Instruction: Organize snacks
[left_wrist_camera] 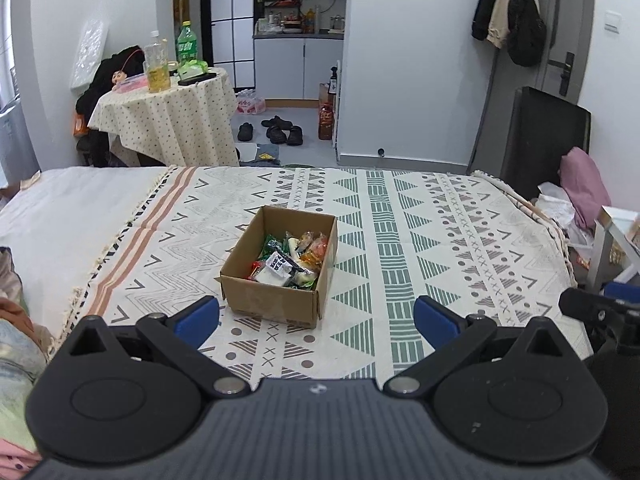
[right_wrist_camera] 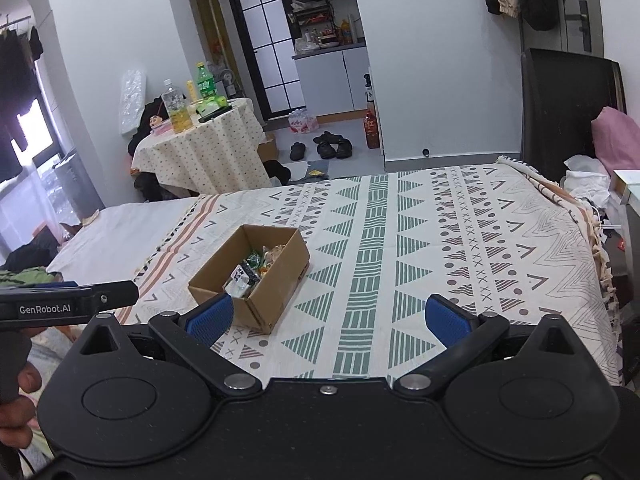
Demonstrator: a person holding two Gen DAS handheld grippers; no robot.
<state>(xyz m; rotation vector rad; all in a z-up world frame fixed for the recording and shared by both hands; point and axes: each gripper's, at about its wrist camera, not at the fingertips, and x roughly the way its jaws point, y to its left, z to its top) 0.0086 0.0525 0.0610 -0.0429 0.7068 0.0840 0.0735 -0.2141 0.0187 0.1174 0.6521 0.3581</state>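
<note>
An open cardboard box [left_wrist_camera: 276, 304] sits on the patterned blanket [left_wrist_camera: 420, 240] on the bed. Several snack packets [left_wrist_camera: 292, 258] lie inside it. My left gripper [left_wrist_camera: 316, 320] is open and empty, held just in front of the box's near wall. In the right wrist view the box [right_wrist_camera: 276, 280] lies ahead to the left with the snack packets [right_wrist_camera: 252, 272] inside. My right gripper [right_wrist_camera: 328, 320] is open and empty, with its left pad [right_wrist_camera: 210, 318] close to the box's near corner. The left gripper's body [right_wrist_camera: 68, 304] shows at the left edge.
A round table [left_wrist_camera: 168, 116] with bottles stands beyond the bed on the left. Shoes [left_wrist_camera: 280, 130] lie on the floor. A dark headboard [left_wrist_camera: 536, 136] and a pink pillow [left_wrist_camera: 584, 184] are at the right. Clothes [left_wrist_camera: 16, 320] lie at the left edge.
</note>
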